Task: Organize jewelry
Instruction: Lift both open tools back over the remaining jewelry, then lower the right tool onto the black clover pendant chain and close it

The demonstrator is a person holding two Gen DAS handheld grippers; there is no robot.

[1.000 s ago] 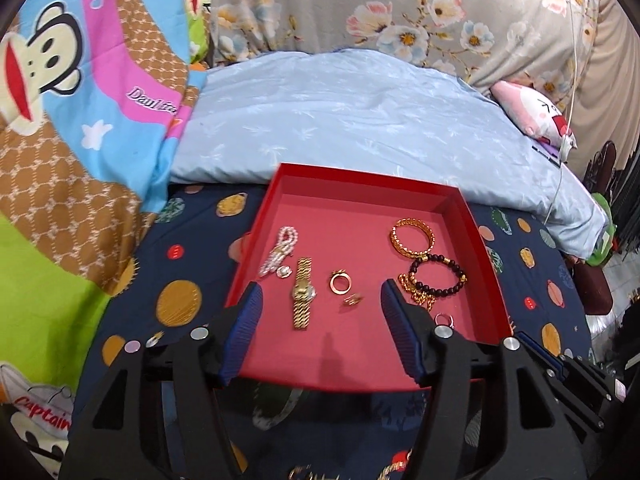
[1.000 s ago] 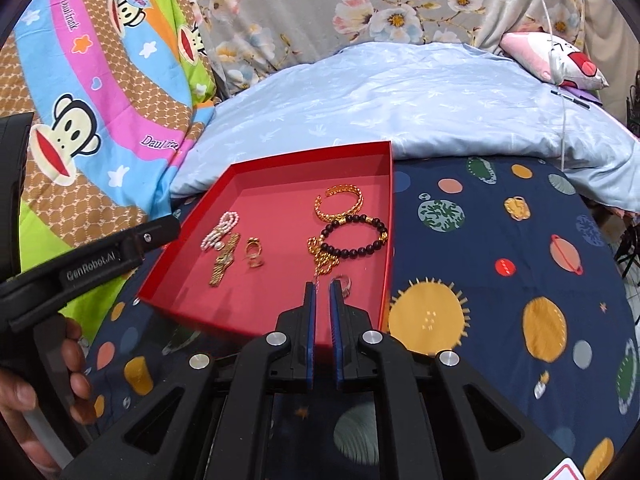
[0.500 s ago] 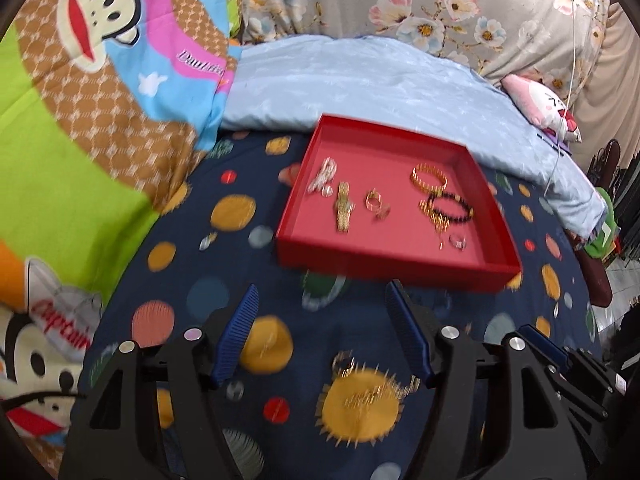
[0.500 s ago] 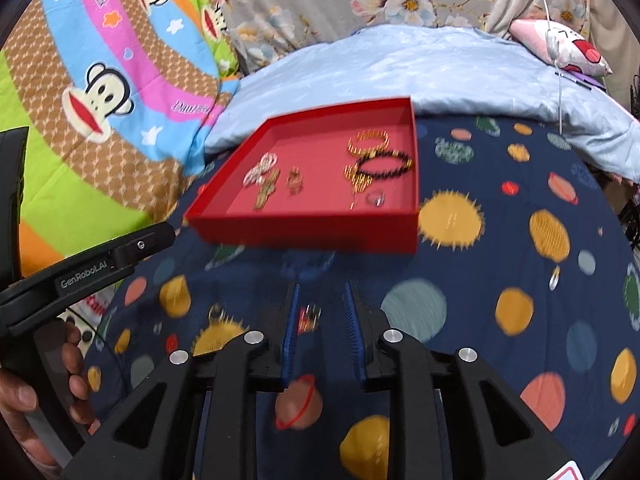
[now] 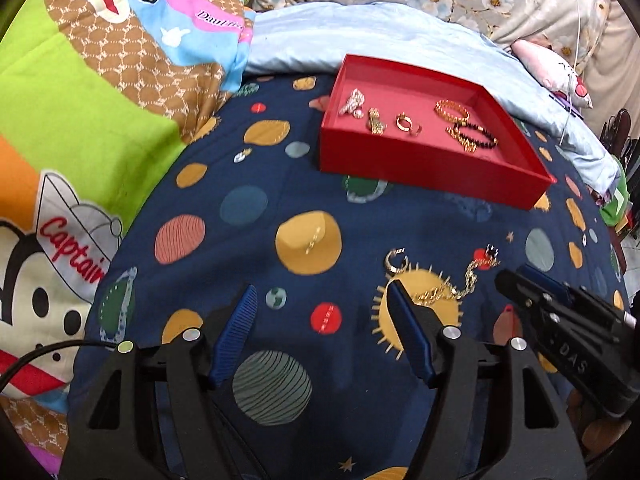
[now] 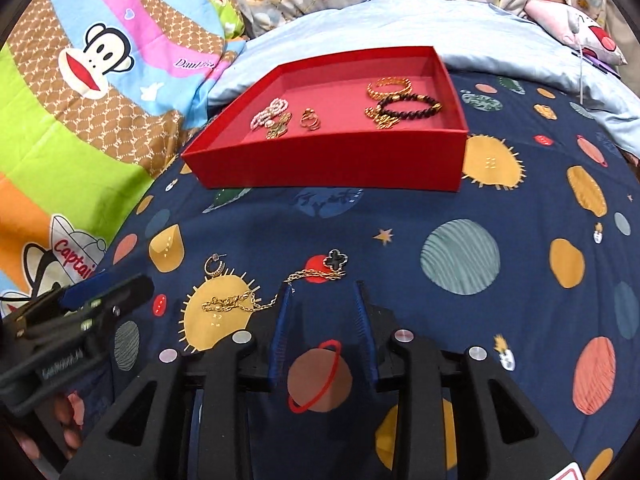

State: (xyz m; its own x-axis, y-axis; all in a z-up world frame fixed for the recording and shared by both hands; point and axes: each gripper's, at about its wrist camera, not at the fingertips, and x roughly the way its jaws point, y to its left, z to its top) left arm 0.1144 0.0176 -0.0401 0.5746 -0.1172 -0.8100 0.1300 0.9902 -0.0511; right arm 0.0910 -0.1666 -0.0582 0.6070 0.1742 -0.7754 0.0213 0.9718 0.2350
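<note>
Two pieces lie loose on the bed: a gold chain (image 6: 256,298) with a black clover charm (image 6: 335,259), and a hoop earring (image 6: 215,267) just beside its left end. The chain runs left to right, near the bed's front edge, well apart from the red tray (image 6: 328,160) that holds the other jewelry. The right gripper (image 6: 322,294) is nearer; its fingers are released, and the charm end lies just ahead of them, slightly left. The left gripper (image 5: 320,300) is also spread wide and holds nothing.
</note>
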